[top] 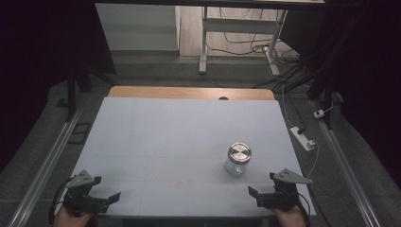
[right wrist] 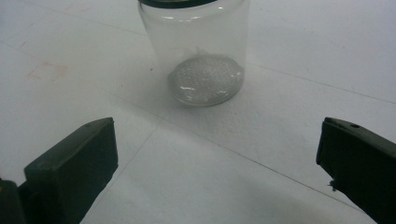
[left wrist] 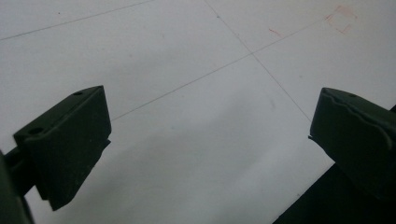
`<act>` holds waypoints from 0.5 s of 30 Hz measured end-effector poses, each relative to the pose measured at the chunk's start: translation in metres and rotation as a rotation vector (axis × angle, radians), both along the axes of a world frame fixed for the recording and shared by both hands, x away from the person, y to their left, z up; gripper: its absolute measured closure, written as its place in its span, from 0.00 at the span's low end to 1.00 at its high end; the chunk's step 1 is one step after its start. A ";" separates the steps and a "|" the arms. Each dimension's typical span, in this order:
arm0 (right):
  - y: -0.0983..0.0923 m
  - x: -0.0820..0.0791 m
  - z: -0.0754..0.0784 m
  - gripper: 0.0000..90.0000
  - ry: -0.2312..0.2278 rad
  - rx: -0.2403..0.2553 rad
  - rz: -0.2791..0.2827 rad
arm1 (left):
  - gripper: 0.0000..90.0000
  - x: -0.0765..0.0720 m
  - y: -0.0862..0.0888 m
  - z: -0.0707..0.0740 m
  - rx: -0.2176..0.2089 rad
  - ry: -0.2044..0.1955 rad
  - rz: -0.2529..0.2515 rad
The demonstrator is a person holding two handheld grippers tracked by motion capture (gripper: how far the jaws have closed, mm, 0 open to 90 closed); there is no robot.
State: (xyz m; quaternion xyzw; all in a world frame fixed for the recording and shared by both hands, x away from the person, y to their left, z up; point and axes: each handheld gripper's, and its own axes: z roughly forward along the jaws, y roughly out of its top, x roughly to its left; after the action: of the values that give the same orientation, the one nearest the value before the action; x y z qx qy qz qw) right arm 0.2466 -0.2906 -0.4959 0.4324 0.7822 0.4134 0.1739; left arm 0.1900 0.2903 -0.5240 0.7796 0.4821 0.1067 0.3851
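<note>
White surface [top: 156, 137] carries a lidded glass jar [top: 237, 159] right of centre; left gripper [top: 105, 200] and right gripper [top: 259, 195] wait at the bottom edge, fingers apart and empty, so the approach seems unstarted and the right should reach first.

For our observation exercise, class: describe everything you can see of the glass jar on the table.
The jar is a small clear glass one, standing upright on the white table, right of centre near the front edge. A round, brushed metal lid sits on top of it. It looks empty, and its base is dimpled. Nothing touches it but the table. The right gripper faces it, jaws wide apart.
</note>
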 end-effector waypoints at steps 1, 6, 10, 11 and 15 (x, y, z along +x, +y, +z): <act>0.000 0.000 0.000 0.00 -0.001 -0.004 0.008 | 0.00 0.000 0.000 0.000 -0.002 0.000 -0.001; 0.002 0.000 0.000 0.00 0.011 -0.001 0.027 | 0.00 0.000 0.000 0.000 -0.004 -0.002 -0.007; 0.001 0.002 -0.001 0.00 0.022 -0.002 0.030 | 0.00 0.000 -0.001 0.001 0.007 -0.002 -0.010; 0.001 0.002 -0.001 0.00 0.024 0.002 0.030 | 0.00 0.000 -0.002 0.001 0.010 -0.002 -0.011; 0.001 0.002 -0.001 0.00 0.030 0.007 0.035 | 0.00 0.000 -0.002 0.001 0.011 -0.001 -0.013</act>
State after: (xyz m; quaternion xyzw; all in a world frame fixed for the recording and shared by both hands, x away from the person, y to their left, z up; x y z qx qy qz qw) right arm 0.2490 -0.2898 -0.4968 0.4252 0.7909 0.4126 0.1533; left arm 0.1898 0.2879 -0.5233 0.7850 0.4761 0.1072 0.3816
